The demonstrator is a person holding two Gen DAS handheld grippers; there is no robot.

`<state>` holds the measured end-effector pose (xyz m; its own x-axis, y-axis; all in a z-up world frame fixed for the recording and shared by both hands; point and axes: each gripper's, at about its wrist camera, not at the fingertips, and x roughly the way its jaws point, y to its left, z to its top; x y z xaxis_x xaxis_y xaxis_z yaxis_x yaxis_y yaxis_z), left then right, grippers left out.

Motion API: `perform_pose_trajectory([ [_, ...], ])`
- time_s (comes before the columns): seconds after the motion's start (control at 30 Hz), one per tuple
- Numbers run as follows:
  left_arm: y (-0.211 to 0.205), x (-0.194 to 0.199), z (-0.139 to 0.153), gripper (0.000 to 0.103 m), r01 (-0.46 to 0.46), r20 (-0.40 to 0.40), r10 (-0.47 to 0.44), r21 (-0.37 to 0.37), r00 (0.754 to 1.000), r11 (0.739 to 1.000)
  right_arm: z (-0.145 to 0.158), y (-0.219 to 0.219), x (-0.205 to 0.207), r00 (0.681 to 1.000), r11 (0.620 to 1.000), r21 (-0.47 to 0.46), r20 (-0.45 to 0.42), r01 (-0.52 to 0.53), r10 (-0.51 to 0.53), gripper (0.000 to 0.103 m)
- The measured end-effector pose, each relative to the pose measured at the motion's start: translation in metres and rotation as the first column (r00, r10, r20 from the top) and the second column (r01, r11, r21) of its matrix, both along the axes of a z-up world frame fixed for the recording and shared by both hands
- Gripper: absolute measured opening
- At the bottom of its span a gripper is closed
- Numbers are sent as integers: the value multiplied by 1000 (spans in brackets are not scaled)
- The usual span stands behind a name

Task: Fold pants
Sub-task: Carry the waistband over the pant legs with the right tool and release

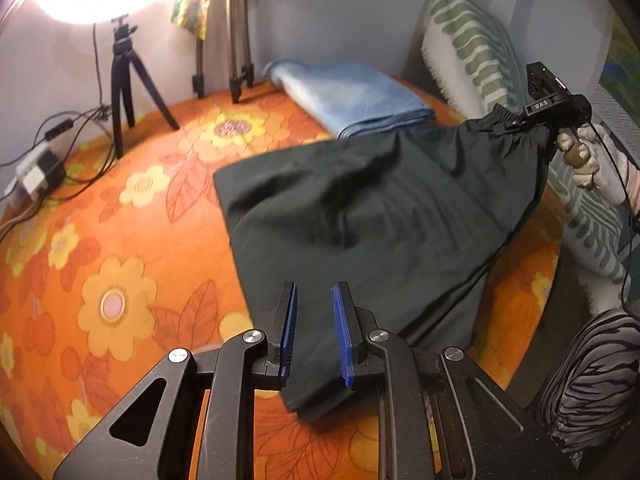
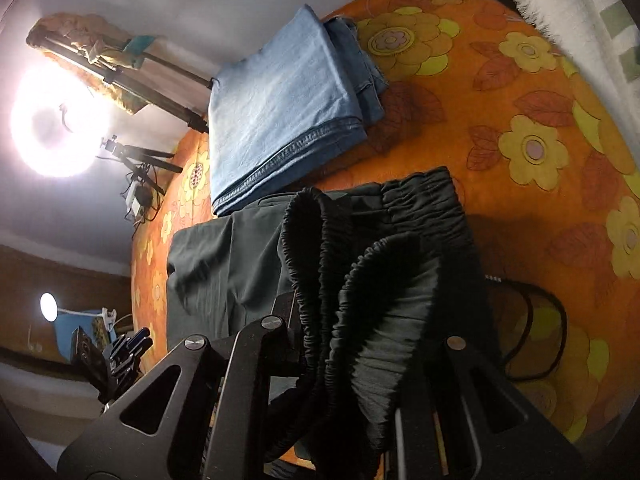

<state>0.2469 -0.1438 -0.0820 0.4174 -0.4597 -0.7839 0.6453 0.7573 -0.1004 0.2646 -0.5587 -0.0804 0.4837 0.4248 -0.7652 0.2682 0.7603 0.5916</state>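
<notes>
Folding dark pants (image 1: 380, 208) across an orange floral bedspread (image 1: 120, 240): the right gripper (image 1: 532, 116) clamps the gathered waistband (image 2: 320, 248), the left gripper (image 1: 314, 336) pinches the leg end. Lowering both evenly should keep edges aligned.

From my left wrist view, the only lettering I can find sits at about two o'clock: small pale characters on the black body of my right gripper (image 1: 516, 122), seemingly "OAS", though too small to be certain. My right wrist view offers nothing I can read.
</notes>
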Motion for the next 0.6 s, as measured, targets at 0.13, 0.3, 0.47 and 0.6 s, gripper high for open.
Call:
perform_pose_trajectory([
  [0.13, 12, -1, -7, 17, -39, -13, 39, 20, 999, 999, -7, 1, 6, 1000, 1000, 11, -2, -14, 14, 13],
  [0.3, 31, 0, -9, 17, -90, -23, 90, 16, 996, 996, 34, 26, 9, 987, 994, 12, 116, -110, 108, 13],
  [0.47, 43, -4, -9, 17, -105, -26, 105, 1, 994, 995, 48, 17, 7, 989, 987, -125, 97, -97, 109, 19],
  [0.6, 47, -13, -14, 22, -82, -44, 81, -12, 996, 997, 36, 22, 4, 994, 937, -332, -44, -105, 96, 39],
])
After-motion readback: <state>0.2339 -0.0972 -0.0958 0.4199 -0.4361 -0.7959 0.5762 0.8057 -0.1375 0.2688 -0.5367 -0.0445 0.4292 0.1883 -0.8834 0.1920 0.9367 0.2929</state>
